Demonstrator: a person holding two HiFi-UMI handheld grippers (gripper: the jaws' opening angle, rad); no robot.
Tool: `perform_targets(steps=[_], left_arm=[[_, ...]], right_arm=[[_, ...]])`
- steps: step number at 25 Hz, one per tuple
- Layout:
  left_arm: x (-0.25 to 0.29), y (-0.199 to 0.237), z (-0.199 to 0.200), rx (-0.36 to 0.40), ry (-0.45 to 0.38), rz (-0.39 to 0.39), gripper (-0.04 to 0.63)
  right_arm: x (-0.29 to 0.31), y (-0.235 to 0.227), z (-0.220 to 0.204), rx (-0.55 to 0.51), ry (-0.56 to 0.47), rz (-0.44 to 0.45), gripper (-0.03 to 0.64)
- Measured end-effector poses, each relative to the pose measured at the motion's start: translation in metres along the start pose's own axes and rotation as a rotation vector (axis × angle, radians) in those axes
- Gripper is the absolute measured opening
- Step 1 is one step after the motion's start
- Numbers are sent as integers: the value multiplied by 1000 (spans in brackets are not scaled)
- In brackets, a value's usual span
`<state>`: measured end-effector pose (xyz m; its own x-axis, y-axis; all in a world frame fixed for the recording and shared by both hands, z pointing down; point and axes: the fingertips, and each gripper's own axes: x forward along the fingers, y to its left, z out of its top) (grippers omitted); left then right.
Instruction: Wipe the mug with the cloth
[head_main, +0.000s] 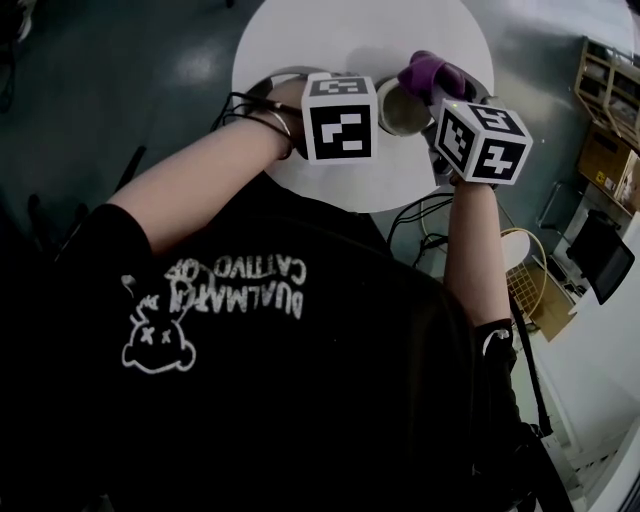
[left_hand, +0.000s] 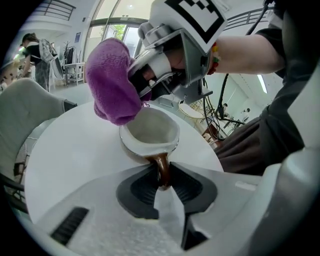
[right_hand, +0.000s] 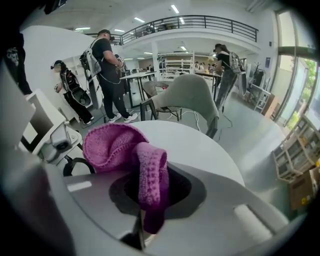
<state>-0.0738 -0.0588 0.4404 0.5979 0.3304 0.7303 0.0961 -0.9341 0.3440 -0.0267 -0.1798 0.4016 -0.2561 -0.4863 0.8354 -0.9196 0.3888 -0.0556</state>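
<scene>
A mug (left_hand: 150, 132), white inside and brown outside, stands on the round white table (left_hand: 70, 150). My left gripper (left_hand: 162, 186) is shut on its brown handle (left_hand: 162, 170). My right gripper (right_hand: 150, 200) is shut on a purple knitted cloth (right_hand: 127, 155). In the left gripper view the cloth (left_hand: 112, 82) hangs against the mug's far left rim, with the right gripper (left_hand: 150, 75) above it. From the head view the mug (head_main: 400, 110) shows between the two marker cubes and the cloth (head_main: 435, 72) sits at its right rim.
The table (head_main: 350, 40) is small and round, its near edge close to my body. Cables (head_main: 430, 225) and shelves (head_main: 610, 90) lie on the floor to the right. A grey chair (right_hand: 187, 97) and several people stand beyond the table's far edge.
</scene>
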Motion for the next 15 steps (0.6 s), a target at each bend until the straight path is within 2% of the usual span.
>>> perform_targets(steps=[15], left_arm=[[1,-2,0,-6,-6,0,69]], right_arm=[[-6,31,7,-252,32,41,34]])
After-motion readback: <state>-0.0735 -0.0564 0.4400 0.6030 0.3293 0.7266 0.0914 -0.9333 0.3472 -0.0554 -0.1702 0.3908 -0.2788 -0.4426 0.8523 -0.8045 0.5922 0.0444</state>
